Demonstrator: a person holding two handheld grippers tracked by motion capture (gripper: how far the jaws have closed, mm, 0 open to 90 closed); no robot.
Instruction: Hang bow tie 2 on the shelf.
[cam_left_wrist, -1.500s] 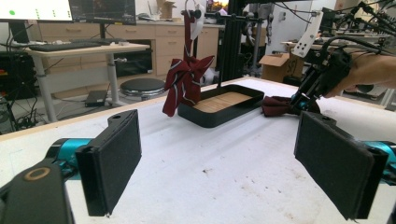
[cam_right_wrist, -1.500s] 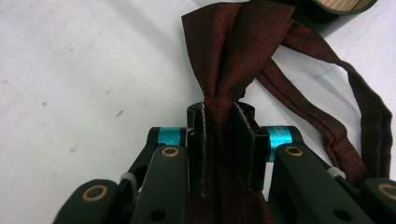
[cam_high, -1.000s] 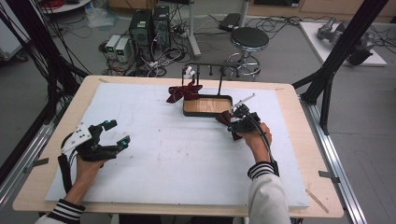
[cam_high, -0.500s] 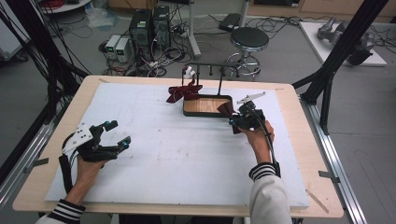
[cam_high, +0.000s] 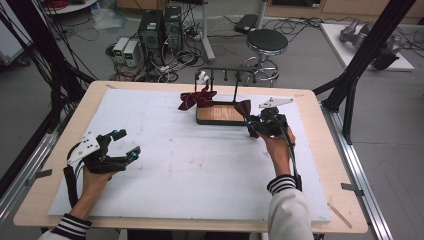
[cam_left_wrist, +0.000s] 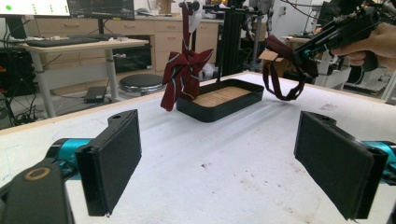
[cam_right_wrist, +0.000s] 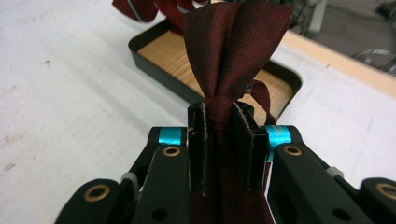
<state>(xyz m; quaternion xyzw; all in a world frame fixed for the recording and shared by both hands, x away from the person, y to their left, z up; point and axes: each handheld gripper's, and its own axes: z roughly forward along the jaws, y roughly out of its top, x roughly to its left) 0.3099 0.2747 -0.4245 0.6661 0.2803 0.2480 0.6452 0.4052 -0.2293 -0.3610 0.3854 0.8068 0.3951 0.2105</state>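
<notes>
Our right gripper (cam_right_wrist: 219, 140) is clamped on a dark red bow tie (cam_right_wrist: 233, 51), the jaws pinching its knotted middle so that one wing fans out beyond the tips while the neck strap loops down beneath it. From the left gripper view we see that bow tie (cam_left_wrist: 280, 70) hanging clear of the table, lifted just beside the near right corner of the black tray (cam_left_wrist: 219, 100) with the wooden floor. The relation that matters is between this tie and the black rack (cam_high: 227, 80) that rises from the tray: in the high view the rack's crossbar lies up and to the left of our right gripper (cam_high: 256, 125), running roughly across the table, and a striped red bow tie (cam_high: 197, 97) already hangs from its left part. So we judge the coming move to be upward and toward the free right stretch of the bar. Our right hand (cam_high: 277, 145) is by far the nearer one, its forearm reaching forward along the right side. Our left gripper (cam_high: 122, 147) rests well apart at the left edge of the white mat (cam_high: 165, 170), jaws spread wide and holding nothing.
</notes>
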